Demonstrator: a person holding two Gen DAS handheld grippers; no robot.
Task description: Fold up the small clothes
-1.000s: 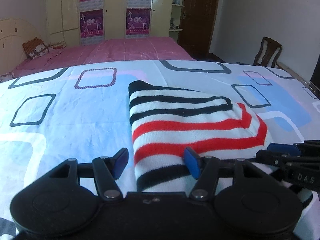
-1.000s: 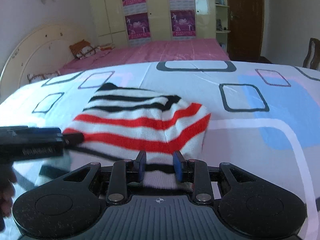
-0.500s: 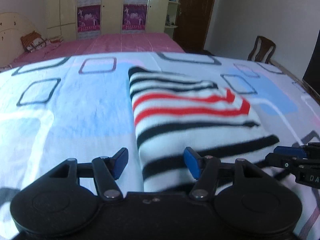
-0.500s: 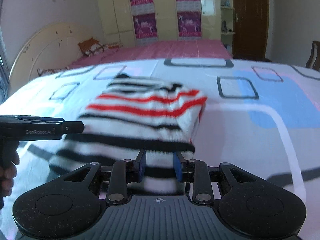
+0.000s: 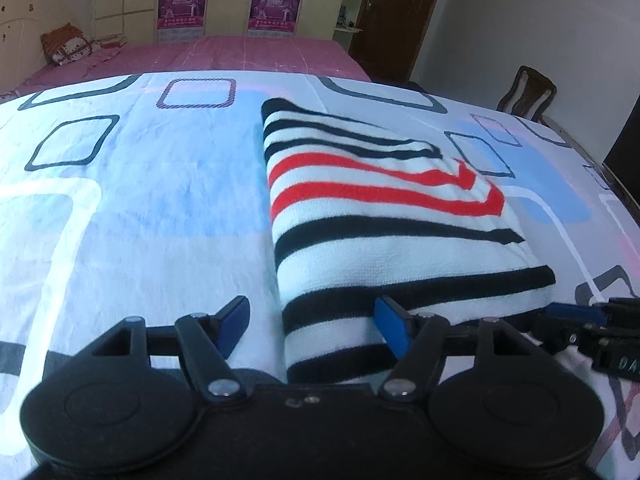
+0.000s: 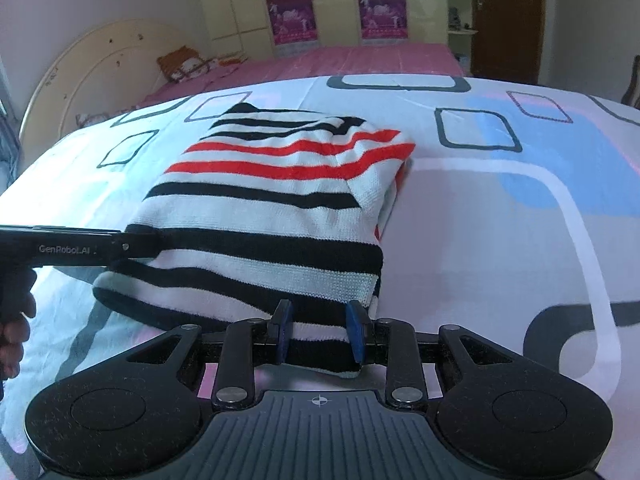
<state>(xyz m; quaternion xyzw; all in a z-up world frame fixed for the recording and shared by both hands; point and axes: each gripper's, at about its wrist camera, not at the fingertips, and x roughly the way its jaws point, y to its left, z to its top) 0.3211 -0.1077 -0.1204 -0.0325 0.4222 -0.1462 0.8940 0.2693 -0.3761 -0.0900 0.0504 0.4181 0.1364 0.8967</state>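
Observation:
A small white knit garment with black and red stripes [image 5: 384, 216] lies folded on the patterned bed sheet [image 5: 132, 184]; it also shows in the right wrist view [image 6: 276, 200]. My left gripper [image 5: 314, 326] is open, its blue pads either side of the garment's near left edge. My right gripper [image 6: 320, 330] is partly open, with the garment's near right hem lying between its pads. The left gripper shows from the side in the right wrist view [image 6: 132, 240] at the garment's left edge. The right gripper shows in the left wrist view [image 5: 576, 314] by the near right corner.
A pink bed [image 6: 360, 60] with a cushion [image 6: 180, 66] stands behind, then a yellow wardrobe [image 6: 332, 0] and a brown door [image 6: 508, 12]. A wooden chair [image 5: 528, 94] stands at the right past the bed's edge.
Both grippers have pulled back toward me and more of the garment's near black-striped part now shows. The right jaws stand wider apart than before.

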